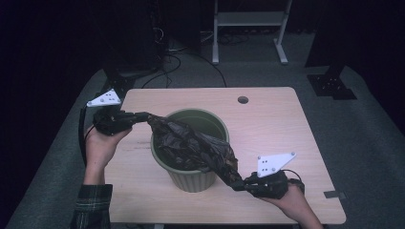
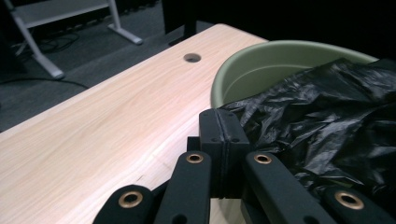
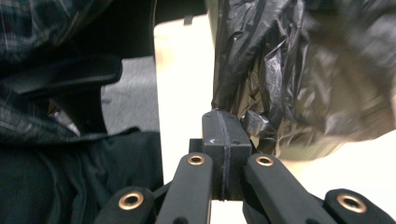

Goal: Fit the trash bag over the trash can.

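Note:
A black plastic bag point(image 1: 191, 145) lies stretched across the top of a green bin point(image 1: 191, 179) that stands on the wooden table point(image 1: 267, 129). My left gripper point(image 1: 143, 116) is shut on the bag's far-left edge, just left of the bin's rim. My right gripper point(image 1: 238, 183) is shut on the opposite edge, low beside the bin's near-right wall. In the left gripper view the jaws point(image 2: 223, 122) press together with bag point(image 2: 327, 121) film caught at their tip, and the bin point(image 2: 261, 70) rim curves behind. In the right gripper view the closed jaws point(image 3: 224, 125) pinch a twisted fold of bag point(image 3: 280, 70).
The table has a small round hole point(image 1: 242, 99) near its far edge. A white metal frame point(image 1: 248, 24) stands on the grey floor beyond the table, with cables point(image 1: 176, 57) beside it. A plaid sleeve point(image 1: 93, 205) shows at bottom left.

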`<state>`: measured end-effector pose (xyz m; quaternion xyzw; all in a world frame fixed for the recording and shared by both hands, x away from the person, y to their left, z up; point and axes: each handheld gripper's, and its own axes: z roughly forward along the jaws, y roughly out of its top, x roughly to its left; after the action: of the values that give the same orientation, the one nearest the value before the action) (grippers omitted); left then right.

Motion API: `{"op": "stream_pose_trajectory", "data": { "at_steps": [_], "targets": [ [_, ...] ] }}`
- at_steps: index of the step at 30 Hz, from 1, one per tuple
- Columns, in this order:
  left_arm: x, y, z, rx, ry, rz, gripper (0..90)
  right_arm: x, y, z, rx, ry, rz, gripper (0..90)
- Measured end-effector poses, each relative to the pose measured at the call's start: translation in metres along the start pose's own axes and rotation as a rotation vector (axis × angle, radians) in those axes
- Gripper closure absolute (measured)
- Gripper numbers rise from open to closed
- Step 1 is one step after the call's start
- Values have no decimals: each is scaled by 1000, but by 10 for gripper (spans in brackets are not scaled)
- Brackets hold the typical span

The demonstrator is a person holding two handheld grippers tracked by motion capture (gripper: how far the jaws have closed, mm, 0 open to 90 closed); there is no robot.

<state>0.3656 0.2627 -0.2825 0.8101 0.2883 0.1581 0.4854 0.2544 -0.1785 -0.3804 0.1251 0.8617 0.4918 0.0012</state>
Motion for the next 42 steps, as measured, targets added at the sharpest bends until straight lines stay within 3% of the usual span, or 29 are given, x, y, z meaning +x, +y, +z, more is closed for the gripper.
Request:
{"op": "stream_pose_trajectory", "data": {
  "at_steps": [3,4,5,7,8,15,17,20,22,25,28,31,34,36,42],
  "targets": [
    [0,-1,2,-1,-6,-5,900,1,-6,9,47,9,4,900],
    [0,-1,2,3,-8,0,900,2,-7,10,37,21,4,885],
    [-1,-2,3,1,-14,-2,900,2,-5,8,18,17,4,828],
    [-2,-2,5,4,-20,0,900,2,0,2,-11,18,2,803],
    [-2,-2,6,3,-20,2,900,3,6,-4,-46,14,-10,804],
    [-4,-1,11,15,-27,8,900,7,45,-36,-150,-11,-82,746],
    [-5,-1,11,15,-28,9,900,8,53,-44,-178,-43,-100,741],
    [-5,-1,12,17,-33,12,900,3,62,-52,-228,-69,-90,689],
    [-6,-1,13,19,-37,17,900,-3,68,-54,-267,-49,-66,645],
    [-8,-1,14,19,-39,13,900,-5,77,-51,-282,-15,-48,581],
    [-8,-1,14,18,-42,17,900,-3,84,-42,-271,-22,-51,568],
    [-9,0,14,20,-46,22,900,-5,87,-30,-233,-58,-48,602],
    [-11,0,14,18,-52,25,900,-9,88,-18,-200,-73,-55,820],
    [-12,0,14,16,-55,26,900,-9,89,-11,-200,-66,-65,894],
    [-16,2,16,16,-65,34,900,14,99,17,-199,-25,-130,900]
  ]
}}
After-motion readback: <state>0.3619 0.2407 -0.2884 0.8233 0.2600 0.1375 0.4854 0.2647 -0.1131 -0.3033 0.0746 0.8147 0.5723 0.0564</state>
